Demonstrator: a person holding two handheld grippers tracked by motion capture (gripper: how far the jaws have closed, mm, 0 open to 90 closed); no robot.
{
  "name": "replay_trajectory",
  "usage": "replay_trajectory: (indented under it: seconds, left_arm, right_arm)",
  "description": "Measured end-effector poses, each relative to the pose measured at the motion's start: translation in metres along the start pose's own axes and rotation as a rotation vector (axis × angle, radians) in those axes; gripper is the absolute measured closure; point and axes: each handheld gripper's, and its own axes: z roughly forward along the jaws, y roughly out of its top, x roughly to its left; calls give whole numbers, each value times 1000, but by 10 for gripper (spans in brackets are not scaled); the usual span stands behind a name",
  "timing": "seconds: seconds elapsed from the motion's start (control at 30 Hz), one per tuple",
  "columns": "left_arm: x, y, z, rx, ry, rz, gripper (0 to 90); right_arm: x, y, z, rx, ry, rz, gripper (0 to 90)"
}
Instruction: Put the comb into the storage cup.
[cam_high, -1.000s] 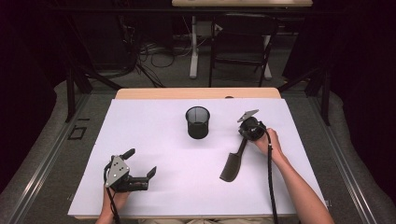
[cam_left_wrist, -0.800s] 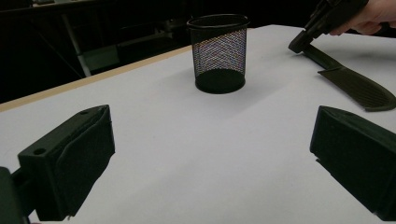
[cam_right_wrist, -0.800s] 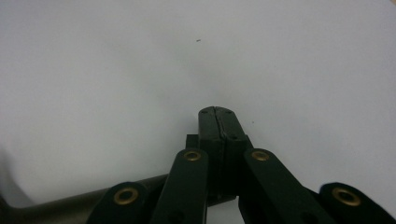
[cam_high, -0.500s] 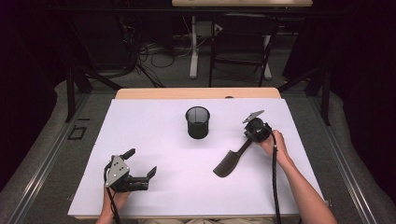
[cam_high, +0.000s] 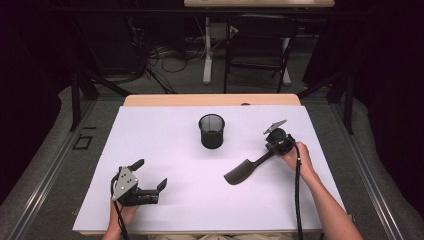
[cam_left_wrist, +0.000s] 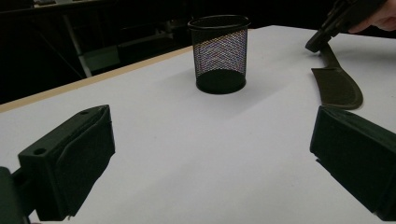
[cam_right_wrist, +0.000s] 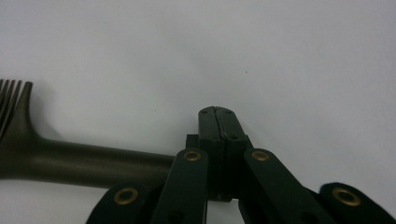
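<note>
So my right gripper (cam_high: 270, 154) pinches the comb (cam_high: 244, 171) handle, just right of the cup (cam_high: 212, 131). My left gripper (cam_high: 149, 177) is spread wide. Comb isn't in yet.

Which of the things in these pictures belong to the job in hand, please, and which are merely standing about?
In the job:
- slotted spatula, its handle clamped in the right gripper, blade end on the table
- mesh cup, upright and empty, the likely destination

Standing about:
- left gripper, fingers wide open, holding nothing
- white table cover
- chair and cables beyond the table
</note>
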Motion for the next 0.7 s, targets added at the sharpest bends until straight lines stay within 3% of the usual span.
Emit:
replay_trajectory:
  seconds: [0.33, 0.7]
  left_arm:
    - [0, 0, 0, 1, 3, 0, 0]
    - [0, 0, 0, 2, -1, 4, 0]
  right_arm:
    - [0, -6, -5, 14, -7, 3, 900]
    - [-7, -23, -13, 30, -11, 41, 900]
